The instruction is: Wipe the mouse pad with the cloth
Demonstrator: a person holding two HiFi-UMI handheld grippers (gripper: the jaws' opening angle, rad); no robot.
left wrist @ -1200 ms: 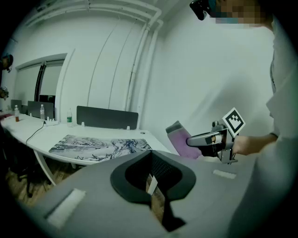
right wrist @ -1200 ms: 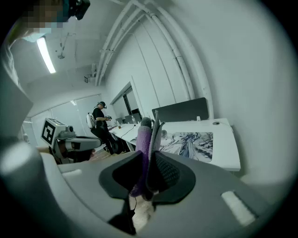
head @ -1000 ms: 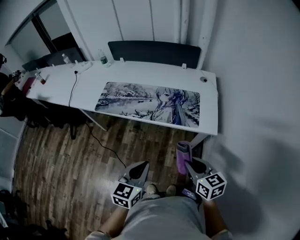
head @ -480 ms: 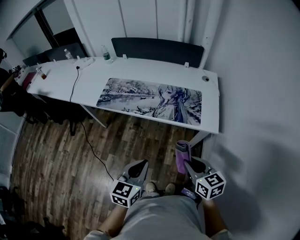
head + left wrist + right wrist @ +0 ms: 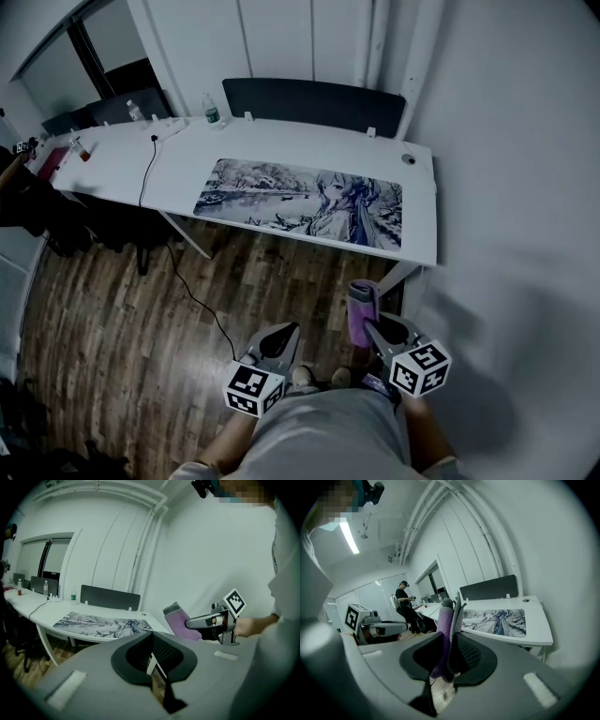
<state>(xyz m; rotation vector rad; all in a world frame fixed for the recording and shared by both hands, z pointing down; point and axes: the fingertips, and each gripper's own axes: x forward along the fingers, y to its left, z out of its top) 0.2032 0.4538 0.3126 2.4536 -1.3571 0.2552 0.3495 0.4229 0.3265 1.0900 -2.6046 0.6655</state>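
A long printed mouse pad (image 5: 300,203) lies on the white desk (image 5: 420,202), well ahead of both grippers. My right gripper (image 5: 375,330) is low, near the person's legs, and is shut on a folded purple cloth (image 5: 361,309) that sticks up from its jaws. The right gripper view shows the cloth (image 5: 444,630) pinched in the right gripper (image 5: 449,656), with the mouse pad (image 5: 497,620) beyond. My left gripper (image 5: 275,339) hangs beside it over the floor, jaws together and holding nothing. From the left gripper view the cloth (image 5: 178,620) and mouse pad (image 5: 101,623) show.
A dark partition panel (image 5: 314,101) stands behind the desk. Water bottles (image 5: 211,111) and a black cable (image 5: 150,169) are on its left part. A white wall (image 5: 506,234) runs close along the right. A person (image 5: 405,604) stands at the far desks. Wooden floor (image 5: 141,309) lies below.
The head view has shifted slightly. My right gripper with the cloth has crept a little up and toward the desk. The left gripper has barely moved.
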